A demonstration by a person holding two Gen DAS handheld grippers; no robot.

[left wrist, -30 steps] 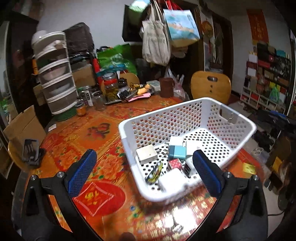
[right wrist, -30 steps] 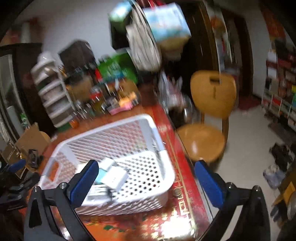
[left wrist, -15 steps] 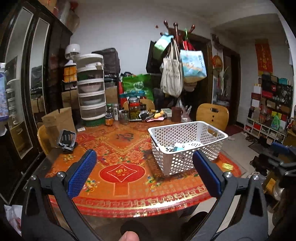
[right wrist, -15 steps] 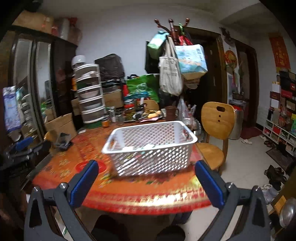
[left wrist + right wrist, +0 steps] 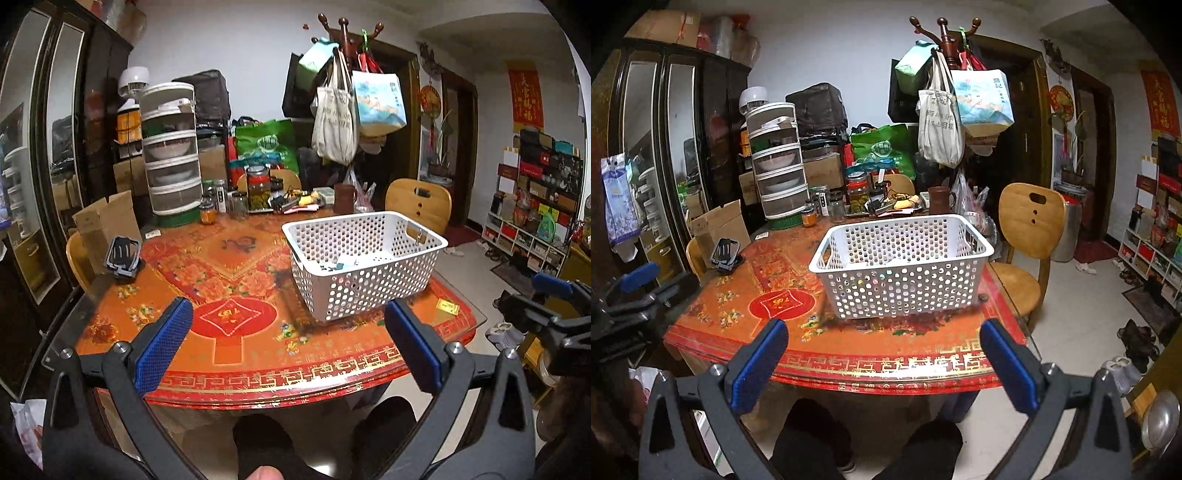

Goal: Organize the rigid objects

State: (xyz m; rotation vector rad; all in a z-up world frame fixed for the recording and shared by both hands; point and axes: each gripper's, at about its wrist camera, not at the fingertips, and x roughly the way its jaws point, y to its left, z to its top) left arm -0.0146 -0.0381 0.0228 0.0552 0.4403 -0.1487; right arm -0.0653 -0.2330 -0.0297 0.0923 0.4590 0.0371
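Observation:
A white perforated basket [image 5: 373,284] stands on the right half of the round red and orange table [image 5: 229,325]. It also shows in the right wrist view [image 5: 901,280]. Several small boxes [image 5: 343,263] lie inside it, mostly hidden by its wall. My left gripper [image 5: 288,343] is open and empty, held back off the table's near edge. My right gripper [image 5: 882,365] is open and empty, also back from the near edge. Each gripper shows at the side of the other's view.
A black folding stand [image 5: 123,255] sits at the table's left edge. Jars, a tiered food cover [image 5: 171,155] and clutter line the far side. A small yellow card [image 5: 447,306] lies right of the basket. A wooden chair [image 5: 1027,236] stands to the right.
Both grippers have pulled far back and down from above the basket to beyond the table's near edge. The basket and its contents stay in place.

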